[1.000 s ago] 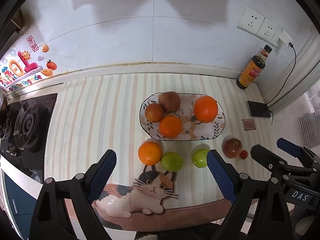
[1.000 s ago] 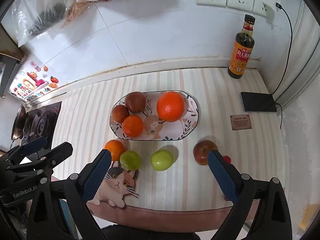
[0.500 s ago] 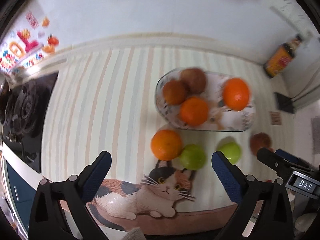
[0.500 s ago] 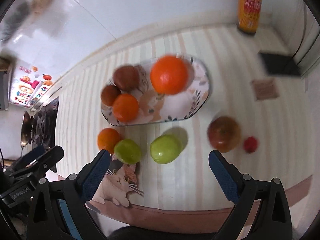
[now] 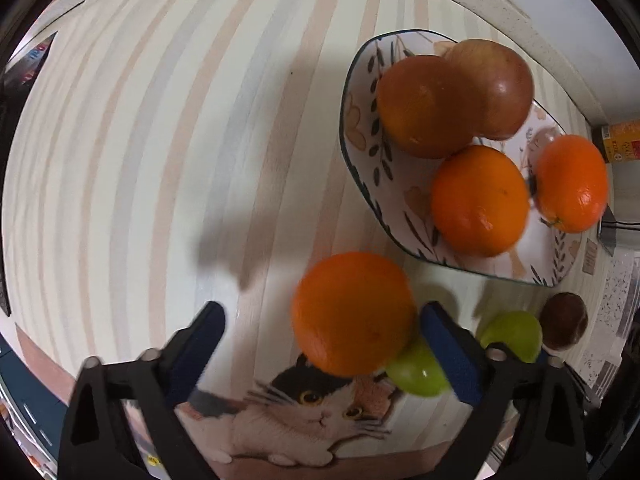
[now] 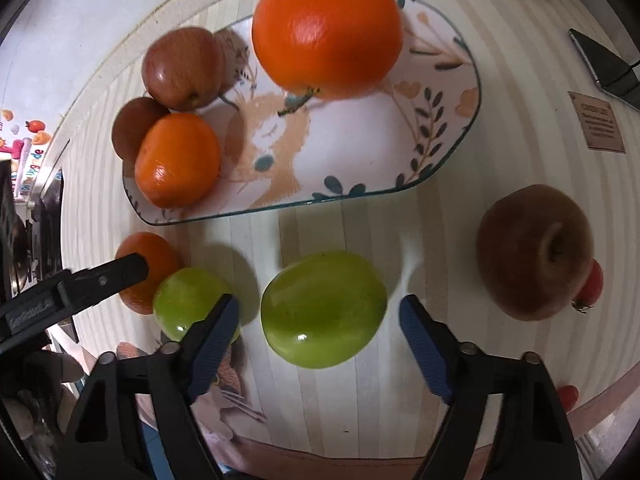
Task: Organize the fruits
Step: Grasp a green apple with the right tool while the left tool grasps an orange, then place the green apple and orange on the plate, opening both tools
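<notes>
Both hand-held grippers dropped toward the fruit.

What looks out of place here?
Nothing spilled or damaged. Loose fruit sits off the plate: an orange, two green apples, a brown apple and a small red fruit.

Left wrist view: straight down, close over the striped desk (image 5: 140, 140) beside the plate (image 5: 360, 184). Right wrist view: steeply down, equally close. Shared: plate (image 6: 460, 120), green fruit (image 6: 324, 308).
</notes>
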Demonstrator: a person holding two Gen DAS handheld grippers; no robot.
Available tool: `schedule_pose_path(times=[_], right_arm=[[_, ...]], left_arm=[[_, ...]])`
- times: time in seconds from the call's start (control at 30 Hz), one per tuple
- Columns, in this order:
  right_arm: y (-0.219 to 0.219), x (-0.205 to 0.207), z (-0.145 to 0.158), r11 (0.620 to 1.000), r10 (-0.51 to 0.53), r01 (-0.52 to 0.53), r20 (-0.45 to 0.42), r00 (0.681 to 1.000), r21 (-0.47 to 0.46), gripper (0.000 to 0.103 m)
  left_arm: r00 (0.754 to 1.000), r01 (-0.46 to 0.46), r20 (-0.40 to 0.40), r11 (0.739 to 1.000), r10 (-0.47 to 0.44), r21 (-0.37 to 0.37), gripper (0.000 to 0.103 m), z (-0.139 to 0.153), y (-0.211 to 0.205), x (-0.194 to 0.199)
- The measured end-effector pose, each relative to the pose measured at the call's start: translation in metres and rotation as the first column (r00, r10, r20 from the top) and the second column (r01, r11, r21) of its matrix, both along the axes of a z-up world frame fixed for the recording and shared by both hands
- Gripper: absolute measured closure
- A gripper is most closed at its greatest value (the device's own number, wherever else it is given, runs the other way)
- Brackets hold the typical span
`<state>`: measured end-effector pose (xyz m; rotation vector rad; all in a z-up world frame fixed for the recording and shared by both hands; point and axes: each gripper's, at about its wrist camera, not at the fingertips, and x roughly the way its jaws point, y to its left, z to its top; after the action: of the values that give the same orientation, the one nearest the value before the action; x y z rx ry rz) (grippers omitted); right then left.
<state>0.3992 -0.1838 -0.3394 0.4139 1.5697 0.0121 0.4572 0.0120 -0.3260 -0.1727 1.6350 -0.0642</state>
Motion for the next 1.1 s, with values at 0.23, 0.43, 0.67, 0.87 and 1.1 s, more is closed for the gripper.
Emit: schedule_pose_path(times=[0.23,0.43,0.67,0.87,1.1], right_arm=[[0.015,0.000,-0.004,0.997,0.059,-0.059,0.012,0.998,-0.045,0.039],[0.021,-0.027,-0.005,0.994,0.104,-0.104,-0.018,0.994,-0.018,0.039],[0.032,-0.052,-0.010,0.992,0.126,-0.126,-0.038,0.991,0.002,0.038],[0.029,-0.046,-0.011,0.994,0.113,-0.113,-0.039,0.993,0.007,0.038],[0.021,-0.043,-0.004,0.994,0.108,-0.108,-0.019,0.994,0.007,0.039]], left_arm=[[0.998,0.047,0.035,0.997,-0.045,-0.054,0.041,0.005,-0.008,-0.005],[0.996,0.084,0.019,0.996,-0.083,-0.018,0.041,0.012,0.004,-0.042],[0.993,0.116,0.003,0.993,-0.116,-0.008,0.041,0.006,0.008,-0.086],[0.992,0.124,0.035,0.992,-0.124,0.014,0.041,0.009,-0.001,-0.080],[0.990,0.127,0.062,0.992,-0.127,0.002,0.042,0.014,0.008,-0.073]])
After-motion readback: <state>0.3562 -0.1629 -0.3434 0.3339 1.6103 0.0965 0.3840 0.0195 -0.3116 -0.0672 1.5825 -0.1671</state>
